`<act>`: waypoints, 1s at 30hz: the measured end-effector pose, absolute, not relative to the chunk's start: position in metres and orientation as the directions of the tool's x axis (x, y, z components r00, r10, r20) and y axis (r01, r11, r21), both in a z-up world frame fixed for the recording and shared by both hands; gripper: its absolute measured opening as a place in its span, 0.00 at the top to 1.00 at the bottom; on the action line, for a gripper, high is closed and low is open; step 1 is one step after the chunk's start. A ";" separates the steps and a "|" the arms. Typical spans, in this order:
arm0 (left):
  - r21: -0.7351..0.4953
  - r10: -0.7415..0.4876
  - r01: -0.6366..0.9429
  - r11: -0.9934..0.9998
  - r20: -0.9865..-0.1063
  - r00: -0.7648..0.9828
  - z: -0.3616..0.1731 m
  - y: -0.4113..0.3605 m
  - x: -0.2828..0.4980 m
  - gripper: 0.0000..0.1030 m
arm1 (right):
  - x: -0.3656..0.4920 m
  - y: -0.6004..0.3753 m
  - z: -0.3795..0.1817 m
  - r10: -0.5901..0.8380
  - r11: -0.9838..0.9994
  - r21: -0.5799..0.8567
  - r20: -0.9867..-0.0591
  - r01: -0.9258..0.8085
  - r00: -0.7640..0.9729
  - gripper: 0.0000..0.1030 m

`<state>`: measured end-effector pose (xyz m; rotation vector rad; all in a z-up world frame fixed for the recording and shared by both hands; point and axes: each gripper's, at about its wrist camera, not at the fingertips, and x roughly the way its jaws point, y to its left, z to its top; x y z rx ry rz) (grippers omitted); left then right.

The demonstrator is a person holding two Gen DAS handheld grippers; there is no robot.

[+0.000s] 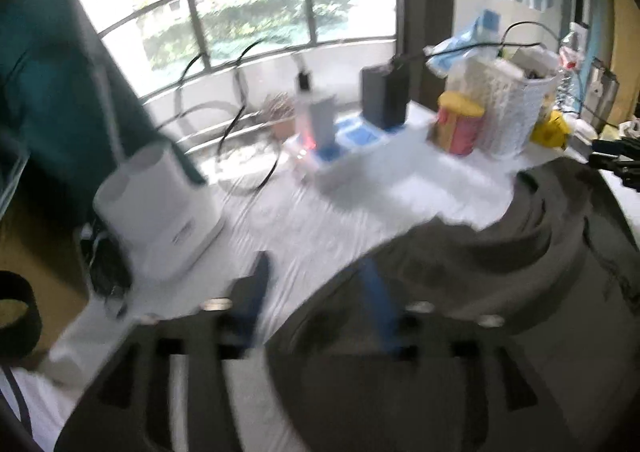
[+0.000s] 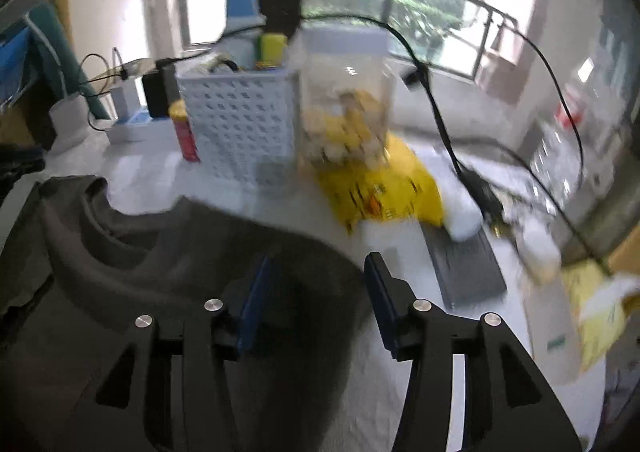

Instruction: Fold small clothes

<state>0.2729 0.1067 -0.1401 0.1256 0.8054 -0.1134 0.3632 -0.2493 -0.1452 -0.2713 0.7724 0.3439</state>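
Lying across the near part of the white-covered table (image 1: 320, 212), the dark grey garment (image 1: 460, 272) was the sole task item on record: a small piece of soft cloth, bunched into curved ridges and loose folds, its far edge reaching toward the white lattice basket (image 2: 240, 124) and the yellow bag (image 2: 380, 188). Both views were blurred, so the kind of garment could not be told. Left gripper (image 1: 316, 296): blue-padded jaws stood apart with nothing pinched, one finger over bare tablecloth, the other over the garment's edge. Right gripper (image 2: 316, 292): jaws likewise apart and empty, the cloth's rounded edge showing below the gap between them; whether the pads brushed it could not be told. Handling, as judged: light, limp, no stiffness, liable to sag and drag rather than hold shape; matte weave, unlikely to slip from the pads; not fragile. Thin layers could escape a shallow pinch, and a deep one could catch the tablecloth beneath. Recommended hold: one gripper at each outer edge or corner, well apart, so the cloth would lift flat and fold over evenly.
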 end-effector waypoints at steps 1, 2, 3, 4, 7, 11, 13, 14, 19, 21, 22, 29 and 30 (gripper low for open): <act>0.059 -0.081 0.177 0.982 -0.722 0.688 -0.139 0.101 0.279 0.35 | 0.366 -0.246 -0.145 0.205 0.902 -0.123 -0.721 -0.414 0.662 0.50; 0.052 -0.102 0.202 0.978 -0.723 0.683 -0.138 0.097 0.284 0.35 | 0.372 -0.238 -0.147 0.215 0.889 -0.132 -0.725 -0.438 0.654 0.50; 0.052 -0.123 0.233 0.971 -0.726 0.676 -0.140 0.089 0.290 0.35 | 0.377 -0.232 -0.150 0.231 0.877 -0.131 -0.730 -0.463 0.643 0.50; 0.058 -0.133 0.254 0.965 -0.727 0.673 -0.142 0.082 0.294 0.35 | 0.380 -0.226 -0.151 0.243 0.868 -0.127 -0.736 -0.481 0.632 0.50; 0.068 -0.175 0.330 0.941 -0.740 0.650 -0.149 0.060 0.304 0.35 | 0.396 -0.205 -0.165 0.281 0.823 -0.111 -0.772 -0.557 0.570 0.50; 0.031 -0.232 0.401 0.915 -0.773 0.590 -0.162 0.045 0.313 0.35 | 0.403 -0.180 -0.181 0.299 0.760 -0.117 -0.810 -0.639 0.505 0.50; 0.023 -0.243 0.424 0.905 -0.791 0.562 -0.171 0.041 0.317 0.35 | 0.405 -0.170 -0.186 0.306 0.729 -0.115 -0.827 -0.674 0.471 0.50; 0.022 -0.246 0.435 0.900 -0.798 0.550 -0.175 0.039 0.318 0.35 | 0.405 -0.167 -0.187 0.304 0.720 -0.122 -0.830 -0.684 0.468 0.50; -0.056 -0.331 0.477 0.877 -0.791 0.515 -0.187 0.037 0.320 0.53 | 0.403 -0.161 -0.189 0.360 0.688 -0.092 -0.817 -0.719 0.450 0.93; -0.036 -0.300 0.440 0.897 -0.781 0.547 -0.184 0.040 0.321 0.93 | 0.400 -0.155 -0.190 0.341 0.685 -0.131 -0.812 -0.716 0.474 0.95; -0.010 -0.270 0.422 0.907 -0.782 0.562 -0.184 0.041 0.322 0.94 | 0.400 -0.152 -0.189 0.331 0.691 -0.148 -0.805 -0.708 0.492 0.95; 0.011 -0.192 0.303 0.953 -0.752 0.630 -0.176 0.050 0.328 0.94 | 0.417 -0.162 -0.176 0.299 0.776 -0.166 -0.753 -0.609 0.587 0.95; 0.007 -0.191 0.301 0.954 -0.758 0.623 -0.178 0.051 0.330 0.93 | 0.417 -0.160 -0.178 0.286 0.777 -0.177 -0.756 -0.604 0.589 0.95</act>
